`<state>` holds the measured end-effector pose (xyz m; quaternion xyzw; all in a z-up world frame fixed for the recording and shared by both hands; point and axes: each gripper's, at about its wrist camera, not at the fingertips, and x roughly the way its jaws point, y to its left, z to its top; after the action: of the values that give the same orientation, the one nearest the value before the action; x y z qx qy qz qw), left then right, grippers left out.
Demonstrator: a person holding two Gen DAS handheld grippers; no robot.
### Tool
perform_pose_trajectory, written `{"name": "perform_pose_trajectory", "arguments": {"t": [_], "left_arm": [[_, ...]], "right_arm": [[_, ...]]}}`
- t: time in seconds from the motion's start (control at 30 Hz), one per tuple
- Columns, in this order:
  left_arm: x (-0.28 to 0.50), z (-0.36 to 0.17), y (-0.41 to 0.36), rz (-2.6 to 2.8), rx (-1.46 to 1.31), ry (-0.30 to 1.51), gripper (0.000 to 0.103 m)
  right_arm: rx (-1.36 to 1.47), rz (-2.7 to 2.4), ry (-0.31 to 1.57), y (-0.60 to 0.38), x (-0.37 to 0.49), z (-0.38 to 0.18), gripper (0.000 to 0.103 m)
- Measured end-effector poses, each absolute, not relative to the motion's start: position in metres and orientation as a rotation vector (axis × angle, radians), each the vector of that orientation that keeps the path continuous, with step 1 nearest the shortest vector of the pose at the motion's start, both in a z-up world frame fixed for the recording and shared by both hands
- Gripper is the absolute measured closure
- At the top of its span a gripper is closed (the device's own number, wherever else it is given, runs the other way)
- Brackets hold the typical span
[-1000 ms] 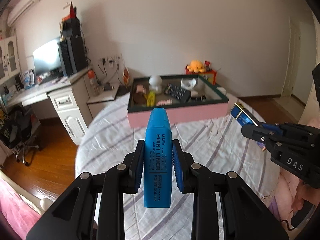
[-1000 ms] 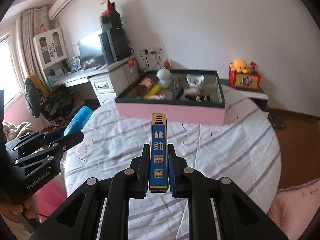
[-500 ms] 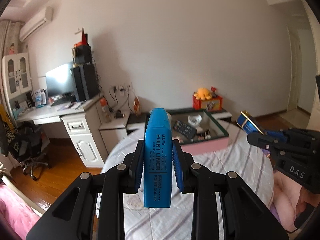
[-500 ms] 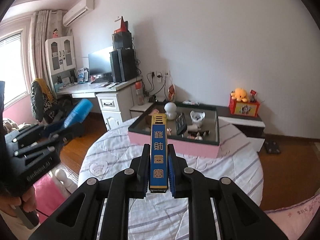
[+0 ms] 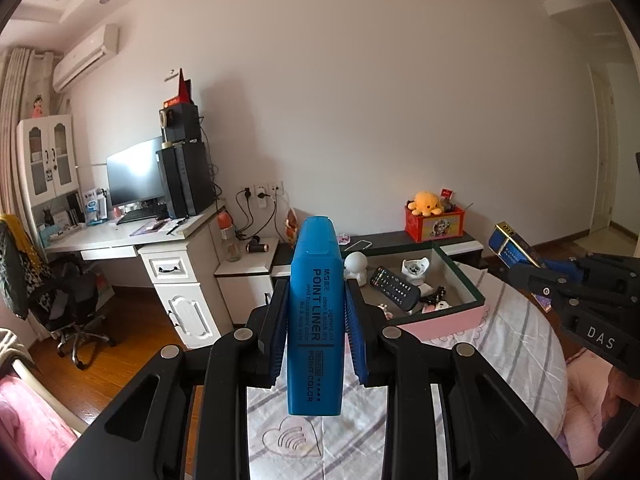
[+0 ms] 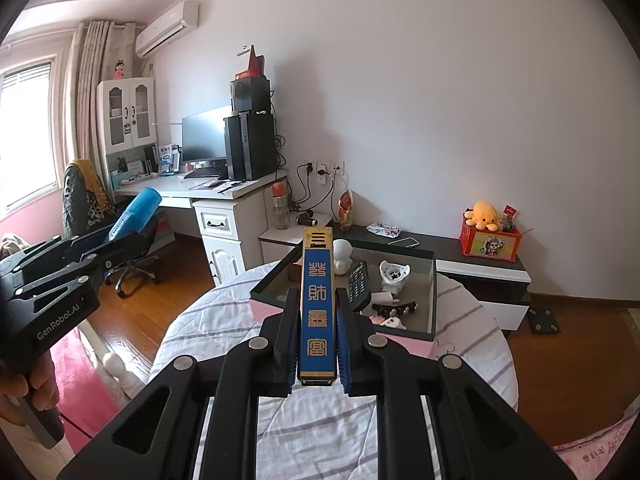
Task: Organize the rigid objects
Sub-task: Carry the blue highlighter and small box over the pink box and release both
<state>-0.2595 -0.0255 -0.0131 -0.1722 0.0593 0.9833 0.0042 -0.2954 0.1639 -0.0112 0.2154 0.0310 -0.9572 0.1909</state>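
Observation:
My left gripper (image 5: 316, 304) is shut on a blue highlighter (image 5: 316, 320) marked POINT LINER, held upright above the round table (image 5: 516, 344). My right gripper (image 6: 318, 312) is shut on a slim blue and gold box (image 6: 316, 308) with gold characters. Each gripper shows in the other's view: the right one (image 5: 532, 264) with the blue and gold box (image 5: 506, 242) at the right edge, the left one (image 6: 116, 240) with the highlighter (image 6: 136, 210) at the left. Beyond both stands a pink-sided tray (image 5: 444, 322) (image 6: 430, 292) holding a remote (image 5: 394, 288), a white figurine (image 5: 356, 266) and small items.
The table carries a striped white cloth (image 6: 224, 320). Behind it runs a low dark cabinet (image 6: 480, 264) with a red box and a yellow plush (image 6: 482, 214). A white desk (image 5: 120, 240) with monitor and tower stands left, with an office chair (image 5: 68, 296) on the wooden floor.
Both grippers have risen and tipped up with their objects still held. The tray and table now sit lower and smaller in each view, with more wall and ceiling showing.

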Motion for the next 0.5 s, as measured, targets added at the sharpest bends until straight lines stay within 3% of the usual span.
{"name": "perform_pose_trajectory", "arguments": {"t": [0.5], "left_arm": [[-0.397, -0.032, -0.005, 2.969, -0.691, 0.245, 0.076]], "right_arm": [[0.734, -2.686, 0.15, 0.171, -0.397, -0.032, 0.087]]}}
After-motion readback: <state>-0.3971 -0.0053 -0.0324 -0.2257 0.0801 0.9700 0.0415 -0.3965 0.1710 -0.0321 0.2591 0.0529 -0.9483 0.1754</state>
